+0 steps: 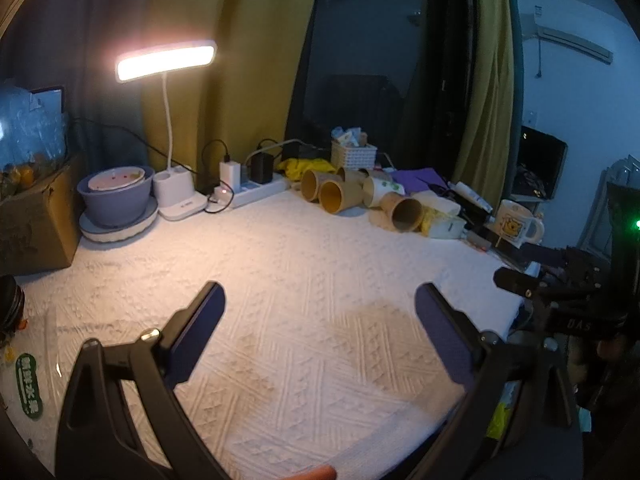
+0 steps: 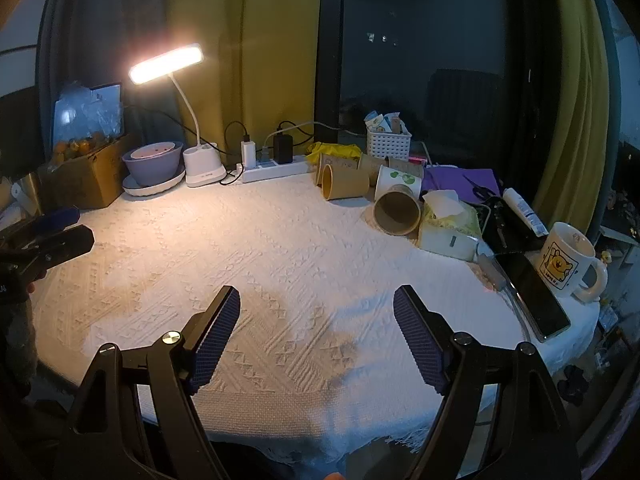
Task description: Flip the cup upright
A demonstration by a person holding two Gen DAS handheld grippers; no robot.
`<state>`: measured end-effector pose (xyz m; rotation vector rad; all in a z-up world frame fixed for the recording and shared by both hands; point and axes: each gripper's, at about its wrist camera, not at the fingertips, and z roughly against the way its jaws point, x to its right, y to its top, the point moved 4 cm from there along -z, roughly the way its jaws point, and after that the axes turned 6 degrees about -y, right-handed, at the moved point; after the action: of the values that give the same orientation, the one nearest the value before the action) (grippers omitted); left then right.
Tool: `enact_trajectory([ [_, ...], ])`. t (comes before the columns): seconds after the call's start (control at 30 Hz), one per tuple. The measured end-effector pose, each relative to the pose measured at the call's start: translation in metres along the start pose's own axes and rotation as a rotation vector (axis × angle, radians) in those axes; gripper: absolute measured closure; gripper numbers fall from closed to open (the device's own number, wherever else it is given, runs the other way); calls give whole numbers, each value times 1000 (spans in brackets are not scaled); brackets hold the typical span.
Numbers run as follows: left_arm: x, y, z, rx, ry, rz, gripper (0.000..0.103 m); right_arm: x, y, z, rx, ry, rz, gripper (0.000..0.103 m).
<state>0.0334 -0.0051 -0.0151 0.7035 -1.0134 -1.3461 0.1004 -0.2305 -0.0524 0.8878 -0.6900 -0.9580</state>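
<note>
Several brown paper cups lie on their sides at the back of the white cloth-covered table (image 1: 280,280). The nearest cup (image 1: 404,211) points its open mouth toward me; it also shows in the right wrist view (image 2: 396,210). Another tipped cup (image 2: 344,183) lies to its left, also in the left wrist view (image 1: 336,197). My left gripper (image 1: 320,300) is open and empty, low over the cloth. My right gripper (image 2: 316,300) is open and empty near the table's front edge. Each gripper shows in the other's view, the right one (image 1: 516,276) and the left one (image 2: 66,228).
A lit desk lamp (image 2: 166,64), a grey bowl on a plate (image 2: 152,164) and a power strip (image 2: 276,170) stand at the back left. A tissue box (image 2: 448,220), a phone (image 2: 532,296), a yellow-print mug (image 2: 568,264) and a white basket (image 2: 388,142) are at the right.
</note>
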Motion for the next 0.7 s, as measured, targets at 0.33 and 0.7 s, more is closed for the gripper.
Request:
enact_trajectory([
  [0.33, 2, 1, 2, 9, -2, -4, 6, -1, 2, 5, 15, -6, 4, 21],
  [0.7, 3, 3, 5, 23, -12, -13, 6, -3, 5, 8, 25, -13, 2, 21],
])
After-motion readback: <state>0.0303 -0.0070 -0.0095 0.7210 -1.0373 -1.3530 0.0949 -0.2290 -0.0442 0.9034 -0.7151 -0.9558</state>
